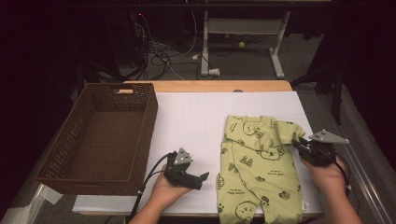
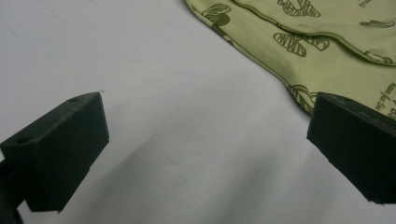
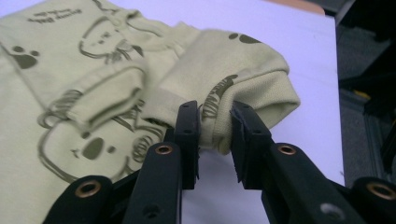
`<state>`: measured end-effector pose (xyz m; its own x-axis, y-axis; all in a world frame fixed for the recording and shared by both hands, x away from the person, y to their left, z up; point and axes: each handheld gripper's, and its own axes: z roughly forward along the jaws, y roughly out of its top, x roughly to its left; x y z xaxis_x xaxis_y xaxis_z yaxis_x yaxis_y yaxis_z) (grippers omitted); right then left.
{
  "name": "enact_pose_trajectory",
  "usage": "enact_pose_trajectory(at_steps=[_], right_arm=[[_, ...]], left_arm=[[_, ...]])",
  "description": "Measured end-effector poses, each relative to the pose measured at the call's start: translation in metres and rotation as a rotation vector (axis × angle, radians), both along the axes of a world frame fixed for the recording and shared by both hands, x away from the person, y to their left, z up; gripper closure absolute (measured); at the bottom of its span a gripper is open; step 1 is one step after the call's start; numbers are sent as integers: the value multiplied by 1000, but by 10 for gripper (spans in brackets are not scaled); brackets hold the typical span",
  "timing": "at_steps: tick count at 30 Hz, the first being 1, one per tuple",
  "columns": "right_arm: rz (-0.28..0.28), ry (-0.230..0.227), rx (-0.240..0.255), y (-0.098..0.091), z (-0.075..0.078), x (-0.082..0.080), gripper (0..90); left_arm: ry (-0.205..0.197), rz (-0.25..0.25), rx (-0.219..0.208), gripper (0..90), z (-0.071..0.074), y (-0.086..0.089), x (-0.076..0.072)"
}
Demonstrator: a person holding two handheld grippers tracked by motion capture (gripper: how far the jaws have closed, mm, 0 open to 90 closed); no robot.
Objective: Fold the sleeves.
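Observation:
A light green baby romper (image 1: 258, 164) printed with dark bears and hearts lies flat on the white table (image 1: 196, 116), right of centre. My right gripper (image 1: 299, 143) is at its right sleeve, jaws shut on a fold of the sleeve (image 3: 243, 88) near the cuff. My left gripper (image 1: 204, 178) rests low over bare table just left of the romper's lower edge (image 2: 299, 60), jaws wide open with nothing between them.
A brown wicker basket (image 1: 70, 172), with nothing inside, stands at the table's left side. Beyond the far edge are a desk frame (image 1: 275, 42) and cables (image 1: 159, 56) on the floor. Bare white surface lies between basket and romper.

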<state>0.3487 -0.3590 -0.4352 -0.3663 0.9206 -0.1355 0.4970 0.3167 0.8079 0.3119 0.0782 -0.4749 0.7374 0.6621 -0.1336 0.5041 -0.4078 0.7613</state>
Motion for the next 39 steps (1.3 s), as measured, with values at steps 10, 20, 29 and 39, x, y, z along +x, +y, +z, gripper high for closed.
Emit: enact_pose_trajectory(at_steps=[10, 20, 29, 39], right_arm=[[76, -50, -65, 38, 7, 4, 750], [154, -28, -104, 69, -1, 12, 747], [223, -14, -21, 72, -3, 9, 610], [216, -27, 19, 76, -4, 4, 557]], left_arm=[[-3, -7, 3, 0, 0, -1, 0], [-4, -7, 7, 0, 0, -1, 0], [-3, -9, 8, 0, 0, -1, 0], [-3, -12, 14, 0, 0, -2, 0]])
